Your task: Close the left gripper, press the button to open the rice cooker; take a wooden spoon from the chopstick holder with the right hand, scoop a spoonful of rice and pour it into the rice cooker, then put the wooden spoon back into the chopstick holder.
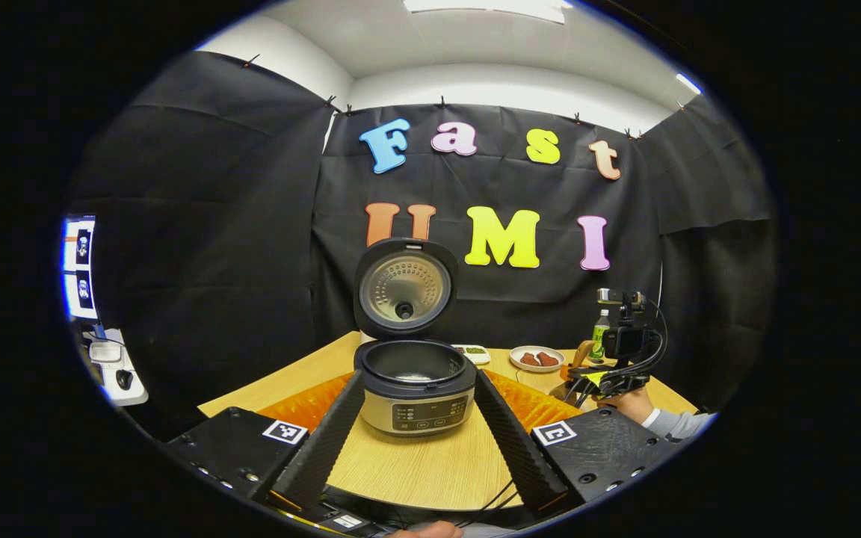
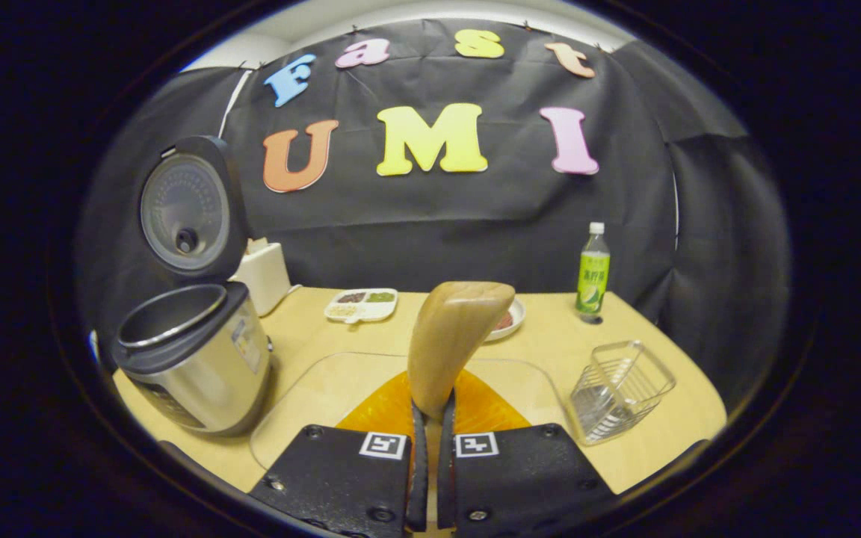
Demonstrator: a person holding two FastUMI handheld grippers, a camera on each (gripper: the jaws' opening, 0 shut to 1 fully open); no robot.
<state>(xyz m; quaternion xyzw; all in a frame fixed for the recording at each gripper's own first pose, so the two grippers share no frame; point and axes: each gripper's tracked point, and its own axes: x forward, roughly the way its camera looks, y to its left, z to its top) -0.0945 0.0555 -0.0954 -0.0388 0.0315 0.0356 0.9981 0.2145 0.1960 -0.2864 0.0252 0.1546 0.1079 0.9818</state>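
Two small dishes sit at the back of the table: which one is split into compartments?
The rectangular white dish, left of the wooden spoon in the right gripper view. The round plate has no dividers and holds reddish-brown pieces.

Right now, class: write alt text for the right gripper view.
The right tool grips a wooden spoon upright, above an orange mat. The open rice cooker stands left, a wire holder right.
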